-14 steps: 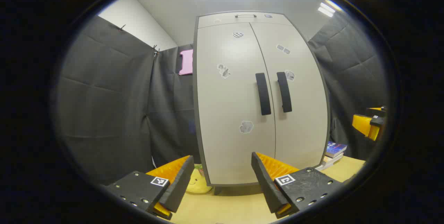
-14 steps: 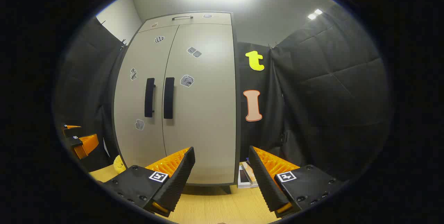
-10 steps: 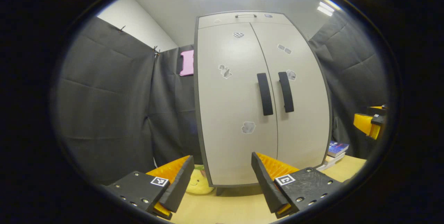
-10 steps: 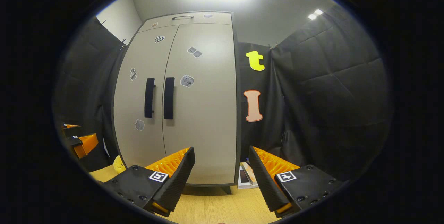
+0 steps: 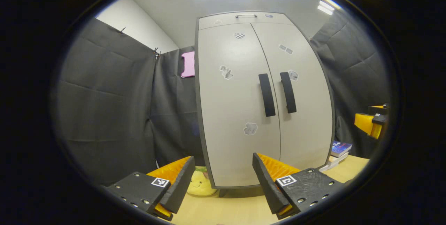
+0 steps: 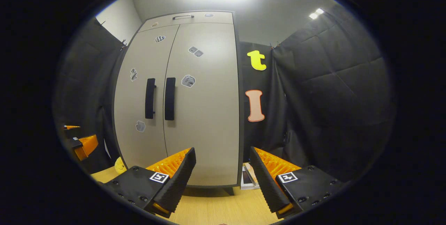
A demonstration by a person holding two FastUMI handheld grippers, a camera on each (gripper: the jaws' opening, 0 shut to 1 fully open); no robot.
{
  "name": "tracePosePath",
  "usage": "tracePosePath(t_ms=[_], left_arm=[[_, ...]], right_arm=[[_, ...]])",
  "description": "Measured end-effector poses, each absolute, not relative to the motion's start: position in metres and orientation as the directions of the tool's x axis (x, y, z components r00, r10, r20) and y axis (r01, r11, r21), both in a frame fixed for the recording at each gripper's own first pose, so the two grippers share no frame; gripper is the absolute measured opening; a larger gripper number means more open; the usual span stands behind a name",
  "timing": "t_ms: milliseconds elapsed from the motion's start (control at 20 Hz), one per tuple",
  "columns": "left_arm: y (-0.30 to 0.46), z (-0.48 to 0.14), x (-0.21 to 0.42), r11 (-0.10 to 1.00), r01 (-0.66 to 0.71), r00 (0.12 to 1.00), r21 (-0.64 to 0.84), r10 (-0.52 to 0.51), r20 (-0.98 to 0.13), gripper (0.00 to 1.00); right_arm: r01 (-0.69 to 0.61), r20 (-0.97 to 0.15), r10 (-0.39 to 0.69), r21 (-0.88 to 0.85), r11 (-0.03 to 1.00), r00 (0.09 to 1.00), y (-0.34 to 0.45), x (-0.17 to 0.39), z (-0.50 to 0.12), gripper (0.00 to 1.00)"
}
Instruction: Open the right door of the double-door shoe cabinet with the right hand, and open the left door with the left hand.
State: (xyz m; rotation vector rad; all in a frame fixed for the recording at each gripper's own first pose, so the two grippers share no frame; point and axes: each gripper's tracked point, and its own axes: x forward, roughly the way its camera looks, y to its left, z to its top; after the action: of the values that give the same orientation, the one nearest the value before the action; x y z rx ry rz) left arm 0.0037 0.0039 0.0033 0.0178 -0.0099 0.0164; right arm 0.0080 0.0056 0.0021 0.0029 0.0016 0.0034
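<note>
cabinet (image 5: pixel 244 113): I see it standing on the surface (image 5: pixel 226 207), both doors closed
handles (image 6: pixel 169 98): side by side at the middle seam
left hand-held gripper (image 5: pixel 223 179): spread wide, well short of the cabinet
right hand-held gripper (image 6: pixel 223 178): spread too, nothing pinched

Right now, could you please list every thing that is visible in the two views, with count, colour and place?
Tall double-door shoe cabinet: one, light grey, doors shut, standing on the table.
Vertical bar handles: two, black, either side of the centre seam.
Small stickers: several, greyish, on both doors.
Wooden table: one, light tan, under the cabinet.
Round plush toy: one, yellow, at the cabinet's left foot.
Stacked books: a few, right of the cabinet.
Left gripper: jaws open.
Right gripper: jaws open.
</note>
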Motion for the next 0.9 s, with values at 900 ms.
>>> tracePosePath(t_ms=[900], left_arm=[[0.013, 0.003, 0.006, 0.997, -0.076, 0.997, 0.029, 0.076, 0.002, 0.95]], right_arm=[[-0.17, 0.087, 0.164, 0.062, 0.983, 0.983, 0.089, 0.107, 0.087, 0.97]])
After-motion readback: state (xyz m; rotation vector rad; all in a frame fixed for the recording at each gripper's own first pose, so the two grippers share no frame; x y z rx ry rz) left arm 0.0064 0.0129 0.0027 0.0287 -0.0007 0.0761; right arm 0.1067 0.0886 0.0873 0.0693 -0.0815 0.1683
